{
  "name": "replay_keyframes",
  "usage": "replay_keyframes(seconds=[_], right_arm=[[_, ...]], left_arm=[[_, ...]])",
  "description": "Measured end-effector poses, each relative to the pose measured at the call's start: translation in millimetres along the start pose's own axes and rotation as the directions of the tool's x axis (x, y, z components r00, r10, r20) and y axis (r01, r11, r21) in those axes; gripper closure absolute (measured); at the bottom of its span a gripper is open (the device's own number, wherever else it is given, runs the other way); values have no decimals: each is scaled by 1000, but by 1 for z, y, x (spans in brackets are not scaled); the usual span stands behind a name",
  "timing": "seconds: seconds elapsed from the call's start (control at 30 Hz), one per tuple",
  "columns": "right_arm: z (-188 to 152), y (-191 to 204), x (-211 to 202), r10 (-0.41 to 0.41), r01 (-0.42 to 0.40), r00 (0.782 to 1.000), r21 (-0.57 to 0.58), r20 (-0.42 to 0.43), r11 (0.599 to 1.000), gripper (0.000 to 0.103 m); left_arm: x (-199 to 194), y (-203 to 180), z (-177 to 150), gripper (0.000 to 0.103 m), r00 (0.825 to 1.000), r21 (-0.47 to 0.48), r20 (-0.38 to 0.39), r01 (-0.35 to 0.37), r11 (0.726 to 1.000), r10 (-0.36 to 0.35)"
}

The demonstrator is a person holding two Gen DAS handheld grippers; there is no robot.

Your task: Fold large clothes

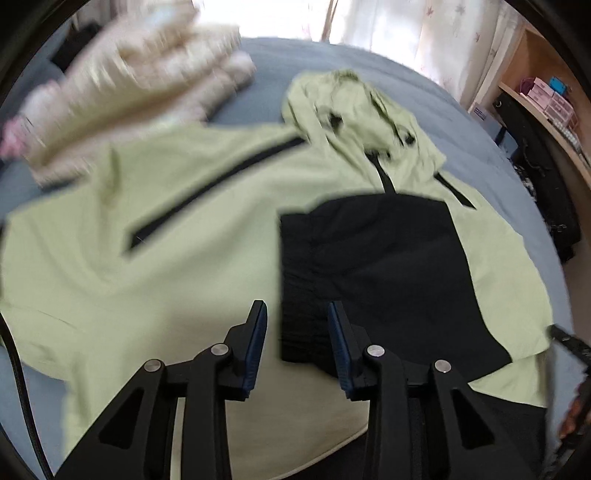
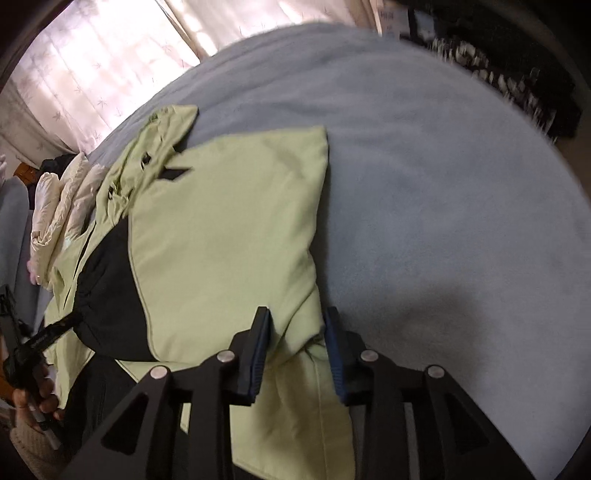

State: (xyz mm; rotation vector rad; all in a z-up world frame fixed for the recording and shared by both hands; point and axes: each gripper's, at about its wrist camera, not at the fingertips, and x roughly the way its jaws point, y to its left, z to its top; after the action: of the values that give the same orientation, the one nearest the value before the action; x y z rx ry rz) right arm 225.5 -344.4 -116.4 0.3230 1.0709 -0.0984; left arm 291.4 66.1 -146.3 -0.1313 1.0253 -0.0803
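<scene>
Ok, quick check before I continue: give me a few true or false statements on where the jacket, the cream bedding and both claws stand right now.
1. The green and black jacket lies spread on a blue-grey bed. True.
2. The left claw is shut on the jacket's hood. False: its jaws are open and hold nothing, above the black panel.
3. The right claw has its jaws open with green cloth from the jacket's edge between them. True.
4. The cream bedding lies on top of the black panel. False: it sits beyond the jacket, toward the window.
5. The hood points toward the curtains. True.
</scene>
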Motion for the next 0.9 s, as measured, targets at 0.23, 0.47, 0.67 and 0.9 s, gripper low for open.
replay_keyframes(seconds=[0.23,0.47,0.67,0.9], right_arm=[[10,65,-20,21,-1,992,-162,121,987,73],[18,150,50,176,-182,983,-276,-48,944,73],[29,150,95,48,-56,998,-312,-35,948,73],[79,36,94,-124,134,988,-108,89,985,77]], left_arm=[[-20,-27,13,70,997,26,65,46,999,-48],[30,-74,13,70,998,-1,-20,51,999,-51],[73,-67,19,70,999,-46,-47,-25,999,23],[88,-52,37,70,1000,-54,-28,7,998,-9]])
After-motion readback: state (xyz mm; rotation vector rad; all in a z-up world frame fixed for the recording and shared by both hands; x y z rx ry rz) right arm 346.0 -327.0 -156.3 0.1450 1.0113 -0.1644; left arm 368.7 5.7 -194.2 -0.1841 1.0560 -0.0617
